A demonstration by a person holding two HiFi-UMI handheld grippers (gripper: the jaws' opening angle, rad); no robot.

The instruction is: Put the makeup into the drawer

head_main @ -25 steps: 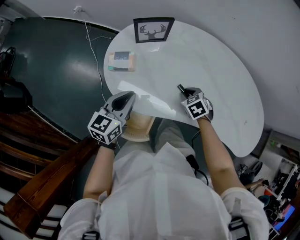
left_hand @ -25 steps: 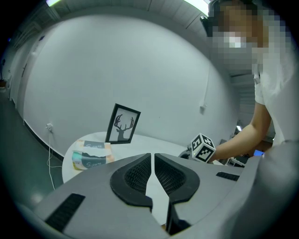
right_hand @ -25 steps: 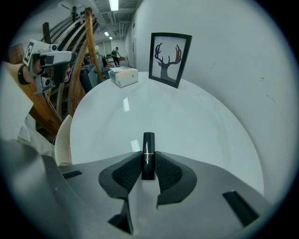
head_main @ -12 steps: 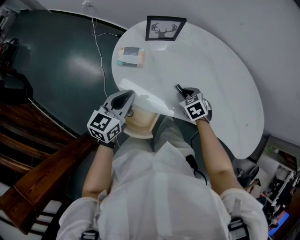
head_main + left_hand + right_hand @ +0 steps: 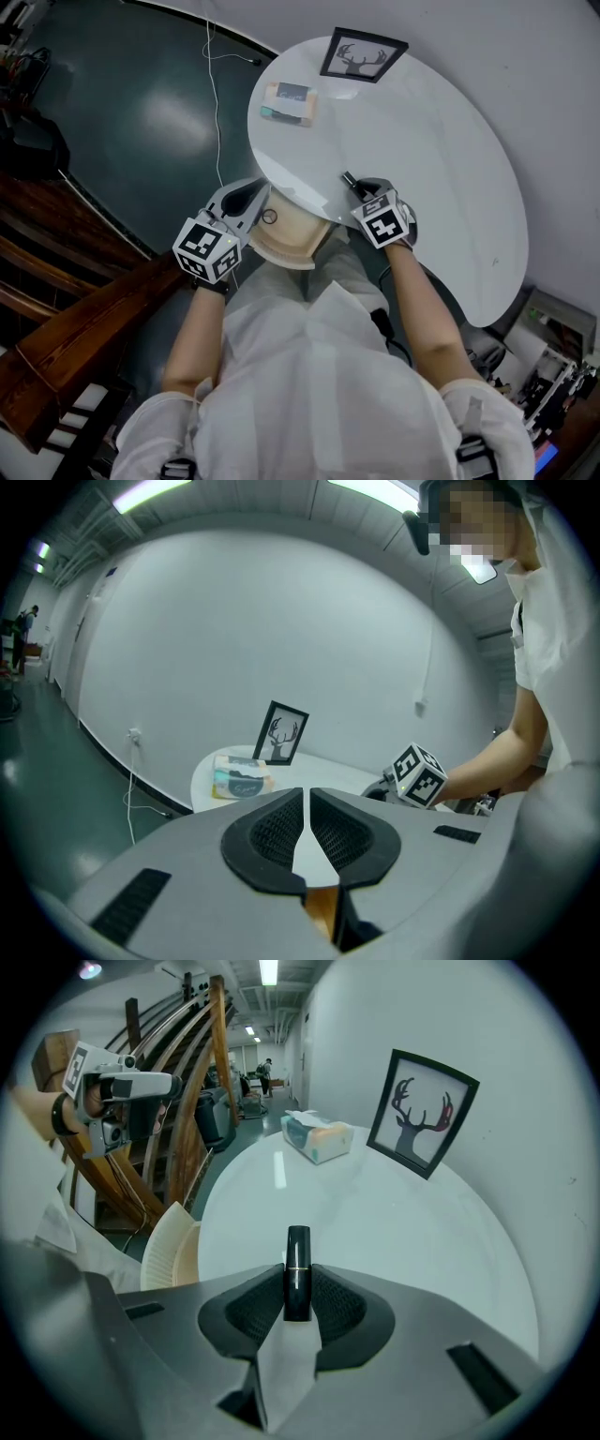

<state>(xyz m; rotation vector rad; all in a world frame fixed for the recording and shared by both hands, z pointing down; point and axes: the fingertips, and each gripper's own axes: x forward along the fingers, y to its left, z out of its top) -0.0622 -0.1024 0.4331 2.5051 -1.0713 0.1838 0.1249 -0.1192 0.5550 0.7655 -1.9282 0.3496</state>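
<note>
My right gripper, jaws clamped on the black lipstick, its tip poking past them over the white bench, my left gripper at ten o'clock, jaws pressed together on nothing, tissue pack at twelve o'clock, framed deer picture at one o'clock.

Picture frame is standing at the far edge of the table, tissue pack's lying on its left part, drawer's poking out under its near edge.
</note>
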